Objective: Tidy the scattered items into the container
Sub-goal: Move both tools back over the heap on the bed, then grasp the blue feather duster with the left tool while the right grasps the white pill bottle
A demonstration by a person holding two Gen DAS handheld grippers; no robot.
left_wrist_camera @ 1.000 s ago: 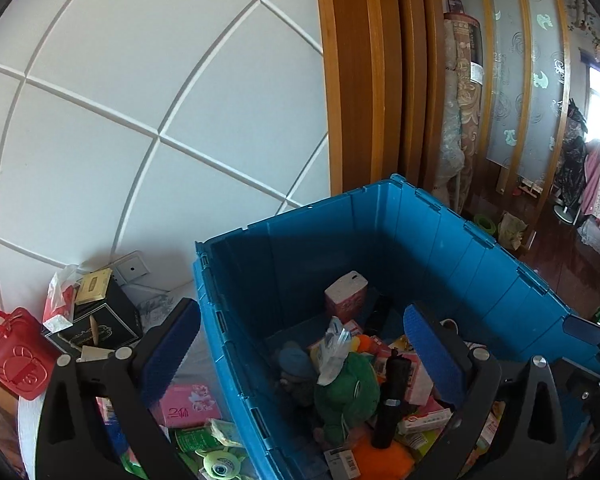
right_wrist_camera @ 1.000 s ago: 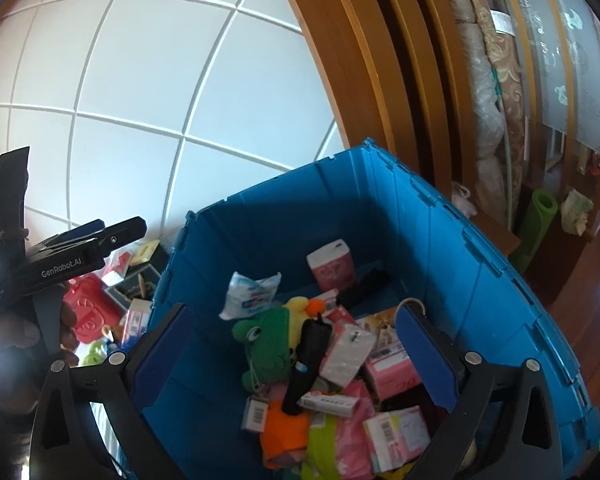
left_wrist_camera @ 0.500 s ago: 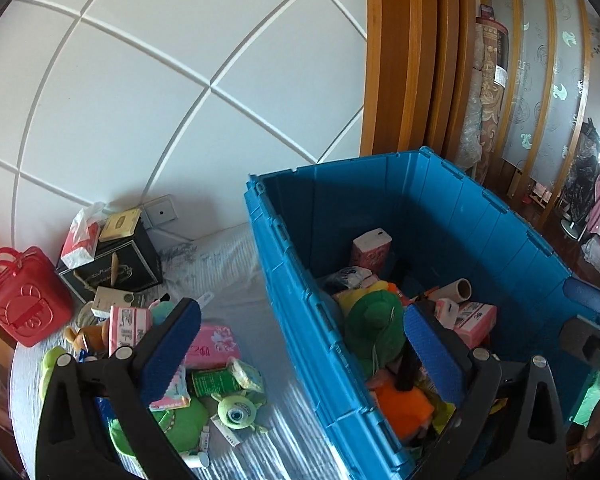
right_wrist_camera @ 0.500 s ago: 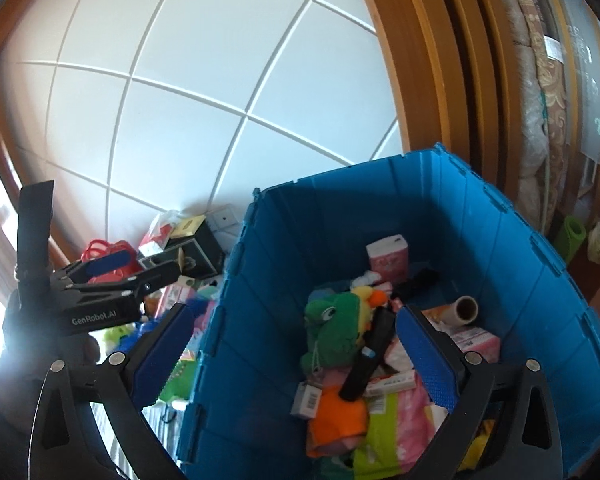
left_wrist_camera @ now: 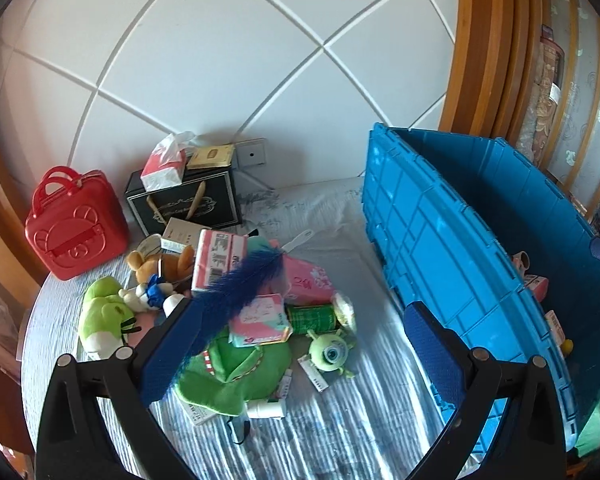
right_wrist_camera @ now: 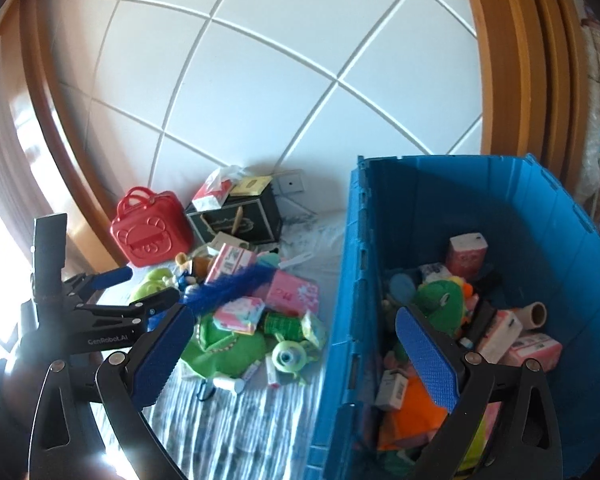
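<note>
We find both grippers empty with their jaws spread wide. The left gripper (left_wrist_camera: 300,340) hangs over the pile of loose items on the striped cloth (left_wrist_camera: 340,432), while the right gripper (right_wrist_camera: 296,344) sits astride the near wall of the blue bin (right_wrist_camera: 340,300) — one finger over the cloth, the other over the bin's contents.

The loose items lie to the left of the bin, well within the left gripper's line: a blue feather (left_wrist_camera: 236,288), a small pink-and-teal packet (left_wrist_camera: 260,318), a green can (left_wrist_camera: 312,318), a one-eyed green toy (left_wrist_camera: 332,354) and a green frog plush (left_wrist_camera: 232,372). The feather's long axis runs diagonally, from low beside the left finger up and away to the right, and it overlies the packet and a pink box (left_wrist_camera: 308,284). The can lies on its side, its axis roughly across the jaw opening.

In our judgement the left gripper is the nearer one. The pile sits ahead of and between its fingers, so a descent would seem enough; the bin stands to its right for the drop.
</note>
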